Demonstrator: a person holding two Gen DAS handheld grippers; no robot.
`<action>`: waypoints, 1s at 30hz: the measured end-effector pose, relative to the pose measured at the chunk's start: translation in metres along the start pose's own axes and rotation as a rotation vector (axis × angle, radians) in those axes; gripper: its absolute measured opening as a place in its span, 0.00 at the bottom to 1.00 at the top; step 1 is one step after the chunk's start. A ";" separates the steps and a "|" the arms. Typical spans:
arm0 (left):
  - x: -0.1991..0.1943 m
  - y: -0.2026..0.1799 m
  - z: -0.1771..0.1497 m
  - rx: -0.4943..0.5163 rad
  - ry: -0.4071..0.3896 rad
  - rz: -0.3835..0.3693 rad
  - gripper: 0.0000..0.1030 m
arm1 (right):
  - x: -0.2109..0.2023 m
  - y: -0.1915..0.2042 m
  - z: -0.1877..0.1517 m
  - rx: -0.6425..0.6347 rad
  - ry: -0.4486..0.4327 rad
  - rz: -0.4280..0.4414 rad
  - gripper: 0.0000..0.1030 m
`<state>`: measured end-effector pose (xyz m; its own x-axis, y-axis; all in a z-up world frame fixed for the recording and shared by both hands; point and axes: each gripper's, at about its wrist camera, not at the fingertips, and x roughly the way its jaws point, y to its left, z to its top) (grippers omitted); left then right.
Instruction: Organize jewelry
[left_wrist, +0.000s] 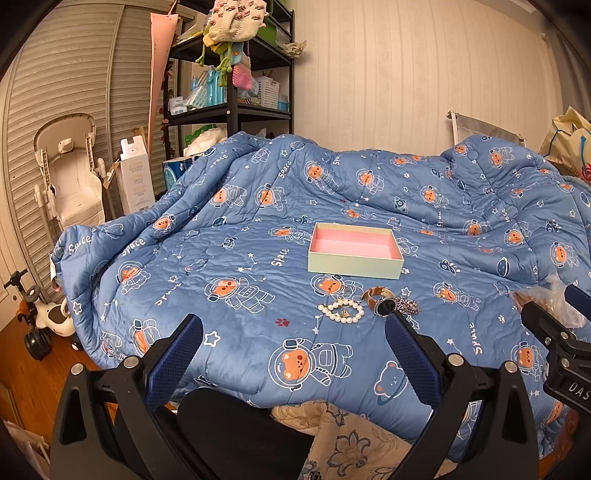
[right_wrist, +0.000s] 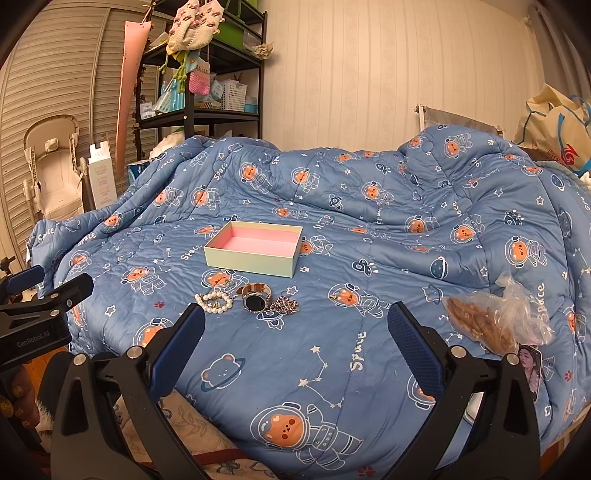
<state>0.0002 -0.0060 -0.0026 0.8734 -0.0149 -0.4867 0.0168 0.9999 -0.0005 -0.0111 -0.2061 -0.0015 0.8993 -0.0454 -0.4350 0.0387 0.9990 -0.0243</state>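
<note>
An open pale green box with a pink inside sits empty on the blue quilt. Just in front of it lie a pearl bracelet, a rose-gold watch with a dark face and a sparkly chain, close together. My left gripper is open and empty, held near the bed's front edge short of the jewelry. My right gripper is open and empty, just short and right of the jewelry.
The blue space-bear quilt covers the bed. A clear bag of brown snacks and a photo card lie at the right. A black shelf, a white high chair and a ride-on toy stand left.
</note>
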 end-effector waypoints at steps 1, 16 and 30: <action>0.000 0.000 0.000 0.000 0.000 0.000 0.94 | 0.000 0.000 0.000 0.000 0.000 0.000 0.95; -0.001 -0.001 0.000 0.001 -0.002 -0.001 0.94 | 0.000 0.001 -0.002 -0.002 -0.002 -0.003 0.95; -0.001 -0.001 -0.001 0.000 0.001 -0.004 0.94 | 0.000 0.003 -0.004 -0.001 0.005 -0.001 0.95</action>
<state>-0.0012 -0.0067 -0.0026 0.8729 -0.0189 -0.4875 0.0201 0.9998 -0.0026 -0.0129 -0.2031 -0.0048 0.8971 -0.0462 -0.4395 0.0387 0.9989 -0.0260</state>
